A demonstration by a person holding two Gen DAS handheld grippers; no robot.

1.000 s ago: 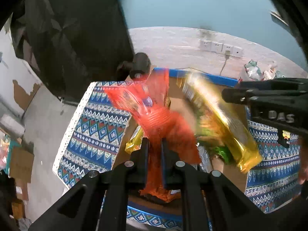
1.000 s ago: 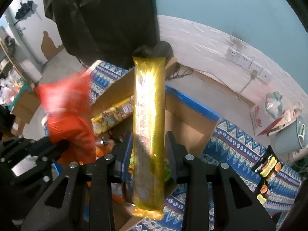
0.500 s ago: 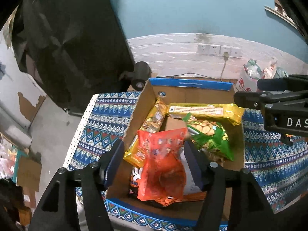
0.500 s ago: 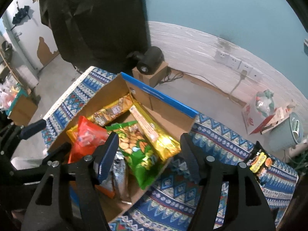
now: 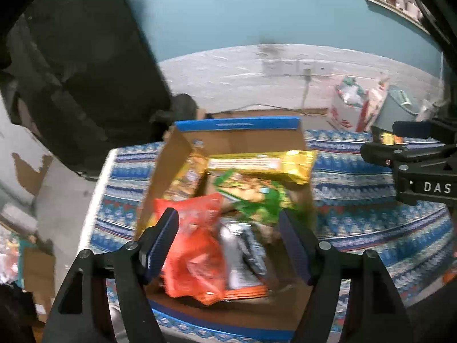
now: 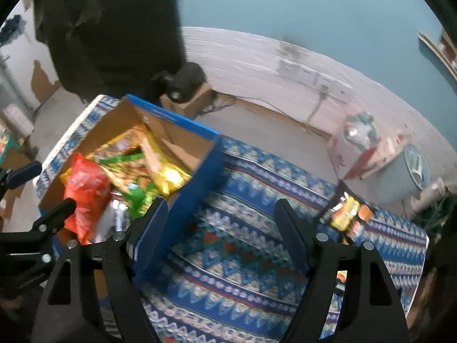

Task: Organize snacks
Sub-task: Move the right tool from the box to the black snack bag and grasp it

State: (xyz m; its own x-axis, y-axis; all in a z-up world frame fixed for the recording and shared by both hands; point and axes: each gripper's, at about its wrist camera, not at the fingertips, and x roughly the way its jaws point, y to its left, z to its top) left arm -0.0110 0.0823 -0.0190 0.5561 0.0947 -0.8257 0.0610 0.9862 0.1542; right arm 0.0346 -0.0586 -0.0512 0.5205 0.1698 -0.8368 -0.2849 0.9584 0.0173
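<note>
A cardboard box with a blue rim point(image 5: 237, 124) point(image 6: 182, 118) sits on the patterned cloth and holds several snack packs. In it lie a red bag point(image 5: 194, 245) point(image 6: 85, 185), a long gold pack point(image 5: 262, 164) point(image 6: 165, 171), a green bag point(image 5: 257, 197) and a silver pack point(image 5: 240, 254). My left gripper point(image 5: 228, 243) hovers over the box, its jaws opening, gripping nothing. My right gripper point(image 6: 220, 234) hangs over the cloth to the right of the box, jaws opening, nothing between them. A dark snack pack with yellow and orange print point(image 6: 347, 217) lies on the cloth beyond its right finger.
The blue patterned cloth point(image 6: 242, 257) covers the table. A black curtain point(image 5: 85, 57) hangs at the back left. A small black device on a carton point(image 6: 185, 81) stands behind the box. Bags and a grey bin point(image 6: 400, 165) crowd the floor at the right.
Both grippers let go: the red bag and the gold pack dropped into the box. Both jaws went from shut to wide. My right gripper then swung right, off the box and over the cloth.
</note>
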